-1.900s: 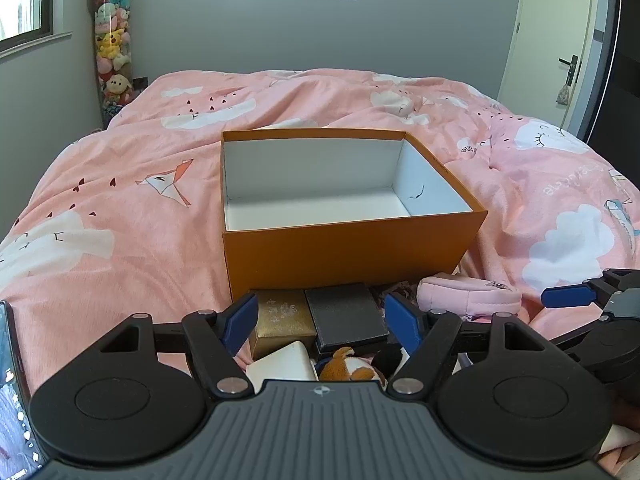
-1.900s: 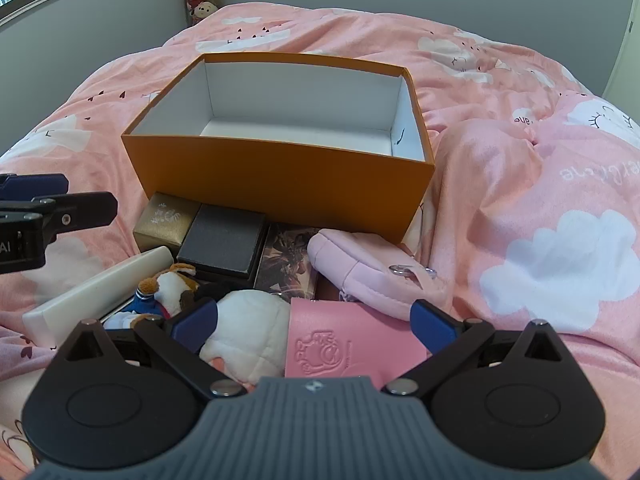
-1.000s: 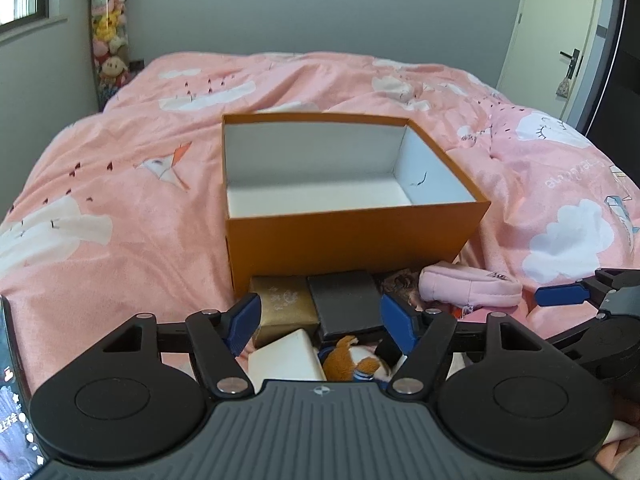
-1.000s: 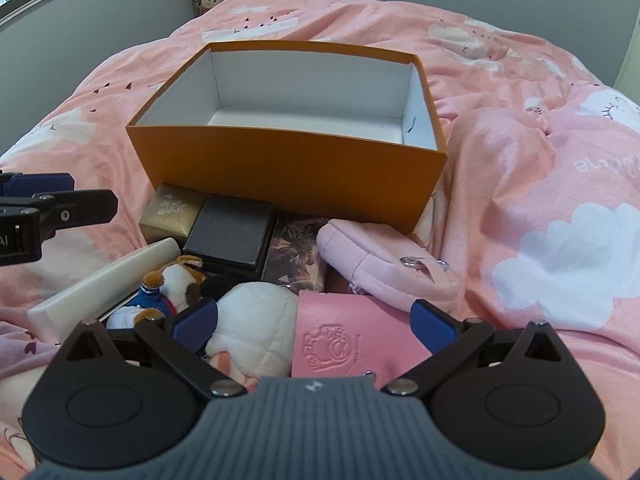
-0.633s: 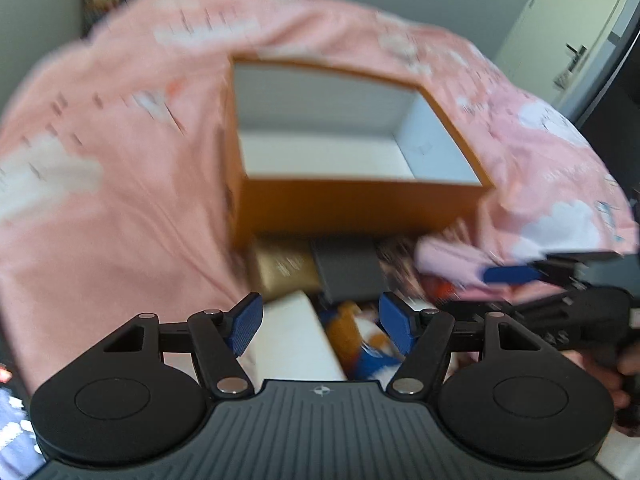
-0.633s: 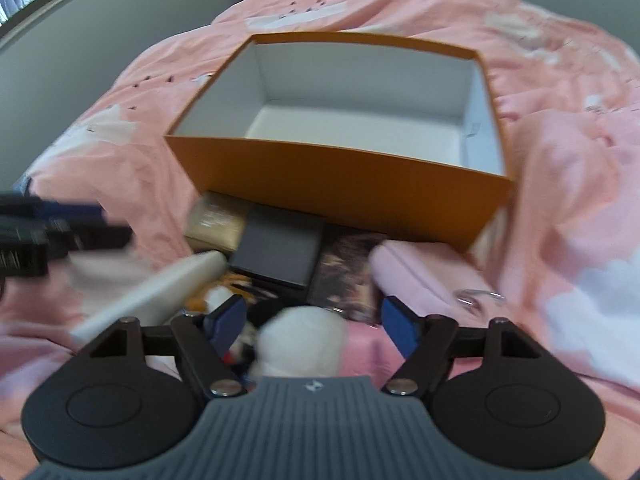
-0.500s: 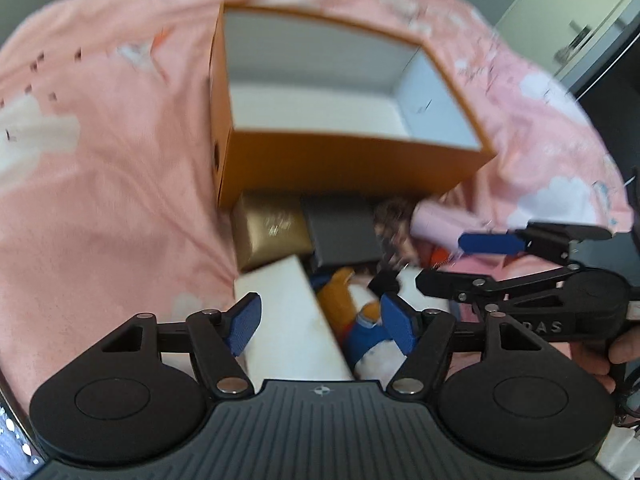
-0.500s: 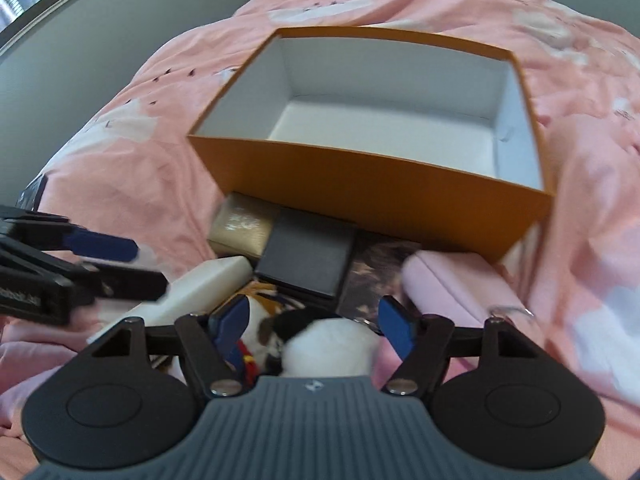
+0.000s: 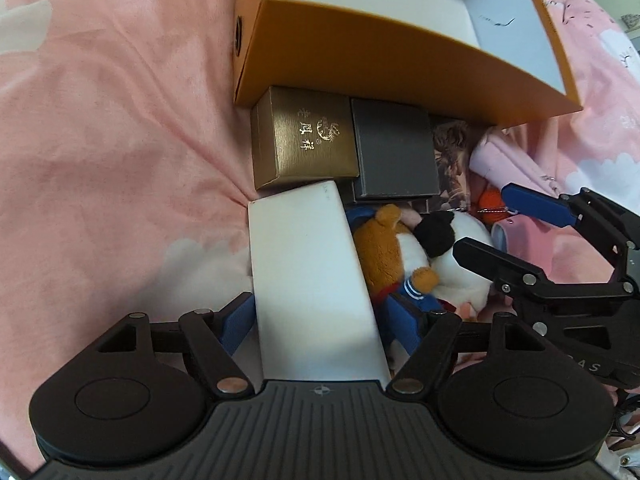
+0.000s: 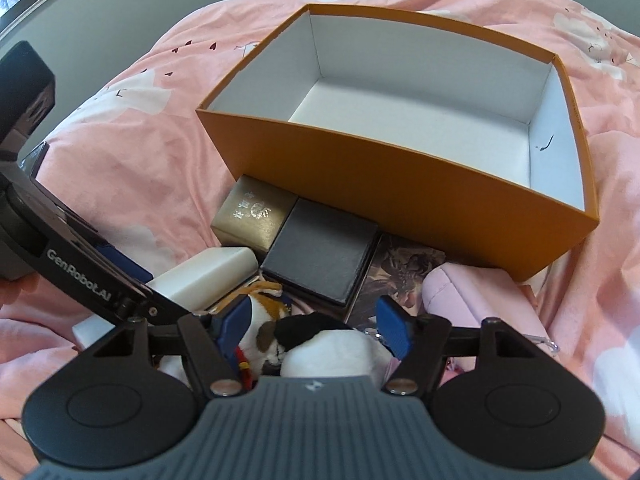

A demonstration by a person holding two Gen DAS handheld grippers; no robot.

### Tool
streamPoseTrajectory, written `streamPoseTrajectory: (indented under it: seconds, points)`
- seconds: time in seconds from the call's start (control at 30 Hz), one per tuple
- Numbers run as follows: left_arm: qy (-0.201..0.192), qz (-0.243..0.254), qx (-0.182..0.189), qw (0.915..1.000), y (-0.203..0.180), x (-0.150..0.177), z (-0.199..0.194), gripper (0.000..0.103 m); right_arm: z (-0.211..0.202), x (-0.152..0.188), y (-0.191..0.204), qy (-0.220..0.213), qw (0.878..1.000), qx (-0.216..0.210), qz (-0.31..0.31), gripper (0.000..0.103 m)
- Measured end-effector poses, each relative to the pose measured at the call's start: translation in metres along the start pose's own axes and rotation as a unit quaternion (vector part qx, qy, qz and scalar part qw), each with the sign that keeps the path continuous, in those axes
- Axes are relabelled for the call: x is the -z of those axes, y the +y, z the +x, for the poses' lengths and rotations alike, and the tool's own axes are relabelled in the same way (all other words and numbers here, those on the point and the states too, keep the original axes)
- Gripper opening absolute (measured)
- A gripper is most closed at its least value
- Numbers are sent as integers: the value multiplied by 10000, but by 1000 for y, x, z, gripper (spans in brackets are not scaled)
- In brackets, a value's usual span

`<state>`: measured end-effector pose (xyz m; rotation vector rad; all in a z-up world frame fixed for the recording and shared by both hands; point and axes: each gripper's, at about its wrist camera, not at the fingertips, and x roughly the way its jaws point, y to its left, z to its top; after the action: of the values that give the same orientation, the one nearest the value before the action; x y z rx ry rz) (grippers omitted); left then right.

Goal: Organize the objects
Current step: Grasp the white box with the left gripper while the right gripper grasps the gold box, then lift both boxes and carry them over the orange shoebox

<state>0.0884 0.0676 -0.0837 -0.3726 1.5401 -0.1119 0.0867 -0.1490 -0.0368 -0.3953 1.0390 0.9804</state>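
An empty orange box [image 9: 360, 60] [image 10: 400, 192] with a white inside sits on the pink bed. A pile lies before it: a gold box [image 9: 304, 140] [image 10: 252, 212], a dark grey box [image 9: 394, 152] [image 10: 320, 256], a long white box [image 9: 308, 276] [image 10: 208, 270], plush toys [image 9: 400, 252] [image 10: 320, 344] and a pink pouch [image 10: 460, 292]. My left gripper [image 9: 320, 320] is open, its fingers on either side of the white box. My right gripper [image 10: 314, 326] is open, its fingers on either side of the white plush.
A pink quilt [image 9: 120, 140] with cloud prints covers the bed all around. A printed card [image 10: 404, 268] lies under the grey box. An orange ball [image 9: 490, 204] sits by the pouch. The left tool's body [image 10: 80, 264] is close beside my right gripper.
Both grippers have dropped down onto the pile. The left now straddles the white box, the right straddles the white plush. Both stay open.
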Motion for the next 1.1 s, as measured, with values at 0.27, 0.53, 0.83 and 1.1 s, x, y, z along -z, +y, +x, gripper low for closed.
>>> streamPoseTrajectory:
  seconds: [0.27,0.53,0.83,1.1]
  points:
    - [-99,11,23,9999,5,4,-4,74,11,-7,-2,112,9999,-56,-87,71]
    - [-812,281,-62,9963,1,20,-42,73,14,-22,-6,80,9993,-330,147,71]
    - [-1821,169,-298,9827,11,23,-89,73,41,-48,9,130,9966,-726,357,65]
    - [-2321,-141,-103,9725,25,20,-94,72,76,-64,27,281,9958,-800,349,65]
